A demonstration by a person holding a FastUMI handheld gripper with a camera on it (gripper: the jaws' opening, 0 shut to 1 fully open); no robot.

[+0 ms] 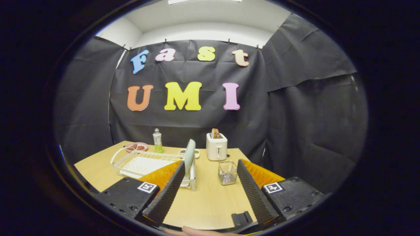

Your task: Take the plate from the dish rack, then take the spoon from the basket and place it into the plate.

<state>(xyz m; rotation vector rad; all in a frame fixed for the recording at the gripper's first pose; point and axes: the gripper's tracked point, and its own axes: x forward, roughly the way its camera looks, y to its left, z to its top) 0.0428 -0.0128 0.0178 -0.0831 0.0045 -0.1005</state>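
- Left of centre we see a pink dish (pixel 136 146), round and shallow, at the far edge of the light wood table (pixel 203 203).
- Lower left: white wire dish rack (pixel 144 162) with a flat white tray beneath.
- Behind it a small clear bottle (pixel 157 141) with green liquid stands upright.
- The plate (pixel 189 154), pale green and smooth, stands on edge in the rack's right end, just beyond the left fingertip.
- Bottom centre: gripper (pixel 210 164), jaws wide open, nothing between the ribbed fingers (pixel 165 193) but bare table.
- Right of centre: basket (pixel 227 172), small and clear-looking with ribbed walls; we cannot make out the spoon.
- Behind it a white boxy toaster (pixel 216 146) with brown toast sticking up.
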